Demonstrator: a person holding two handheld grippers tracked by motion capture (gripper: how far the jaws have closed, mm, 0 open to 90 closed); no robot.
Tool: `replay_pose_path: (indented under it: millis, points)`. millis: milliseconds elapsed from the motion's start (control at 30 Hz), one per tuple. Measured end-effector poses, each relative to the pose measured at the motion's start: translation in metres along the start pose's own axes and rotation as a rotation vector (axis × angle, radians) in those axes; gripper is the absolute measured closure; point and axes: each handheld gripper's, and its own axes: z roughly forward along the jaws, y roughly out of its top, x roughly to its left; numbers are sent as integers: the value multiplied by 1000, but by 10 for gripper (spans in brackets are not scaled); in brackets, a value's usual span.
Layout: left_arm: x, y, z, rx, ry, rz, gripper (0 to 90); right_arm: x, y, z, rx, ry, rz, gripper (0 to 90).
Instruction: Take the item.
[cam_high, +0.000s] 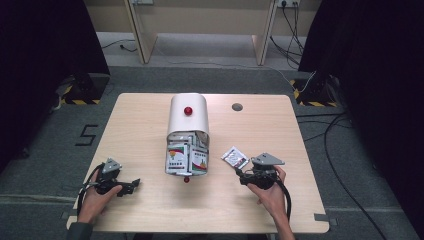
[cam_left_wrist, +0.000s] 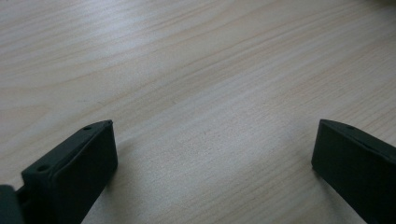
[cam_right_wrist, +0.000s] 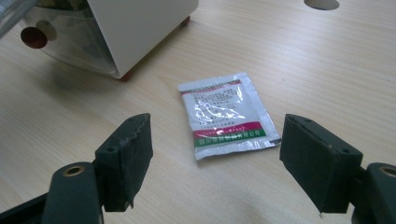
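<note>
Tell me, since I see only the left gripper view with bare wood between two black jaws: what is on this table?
Observer: A white box lies in the middle of the table, its open front showing packets inside.
Operator: Is anything loose outside it?
Observer: Yes, one silver sachet lies flat on the wood, to the right of the box in the high view.
Operator: Where is the other gripper?
Observer: The right gripper points at that sachet with its jaws wide apart; the sachet lies just ahead of them, untouched.
Operator: And mine?
Observer: The left gripper rests near the table's front left, open, nothing between its jaws.
</note>
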Motion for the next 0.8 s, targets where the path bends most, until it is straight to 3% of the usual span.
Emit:
replay_pose_path:
  millis: [800]
  points:
    - [0, 0, 0, 0, 0, 0, 0, -4, -19, -19, 6, -9, -1, 251]
